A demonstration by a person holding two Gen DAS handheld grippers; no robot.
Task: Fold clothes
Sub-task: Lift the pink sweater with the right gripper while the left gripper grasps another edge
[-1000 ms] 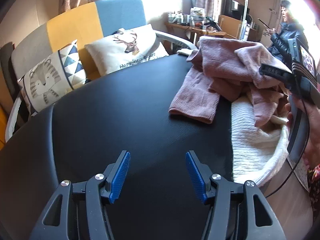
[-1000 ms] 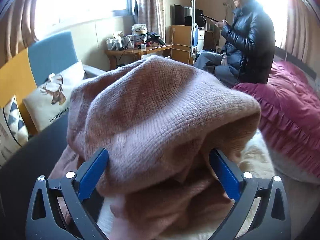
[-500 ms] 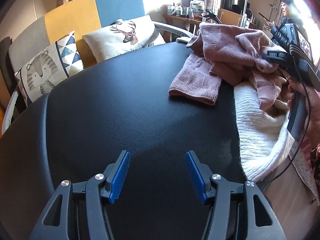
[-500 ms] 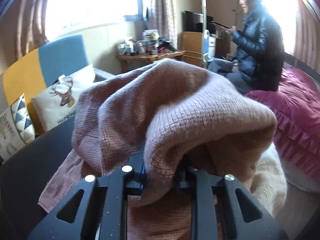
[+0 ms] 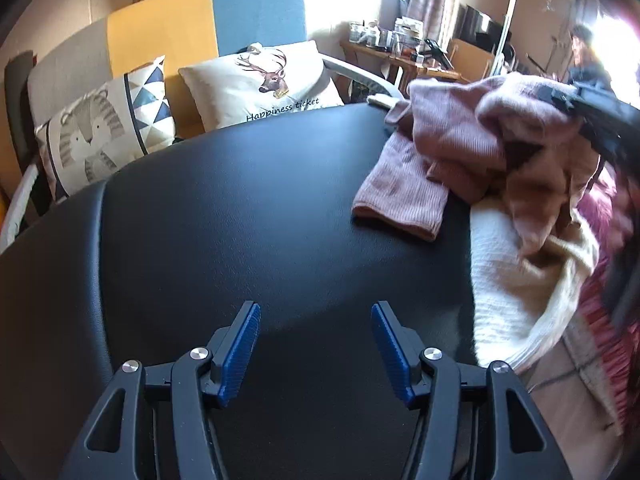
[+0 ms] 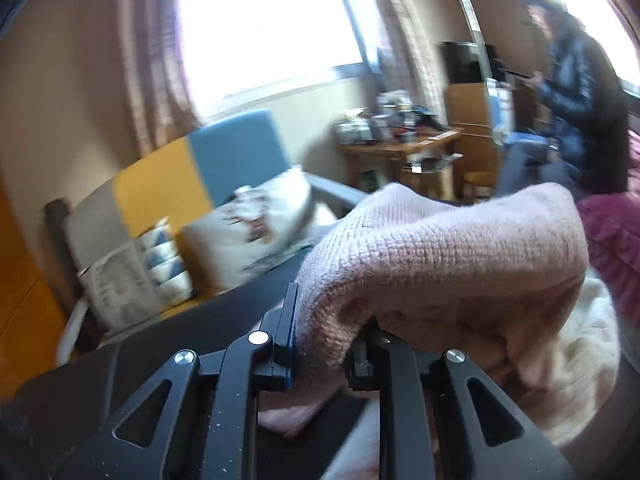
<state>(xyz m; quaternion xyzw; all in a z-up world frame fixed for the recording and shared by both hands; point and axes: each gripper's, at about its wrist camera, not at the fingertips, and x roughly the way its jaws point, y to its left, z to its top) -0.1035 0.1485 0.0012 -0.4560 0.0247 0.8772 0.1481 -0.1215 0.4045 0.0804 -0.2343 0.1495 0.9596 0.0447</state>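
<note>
Pink sweater [image 6: 460,264]: bunched, pinched by right gripper [image 6: 324,344] (blurred, seemingly lifting). Left gripper [image 5: 316,344]: spread wide, empty, over black table [image 5: 248,232]. Advice: lift clear of white sweater [image 5: 512,280].

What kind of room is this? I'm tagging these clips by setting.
Most likely a lived-in home bedroom or bed-sitting room: a sofa with printed cushions, a magenta ruffled bedspread, and a cluttered wooden side table by a curtained window.
</note>
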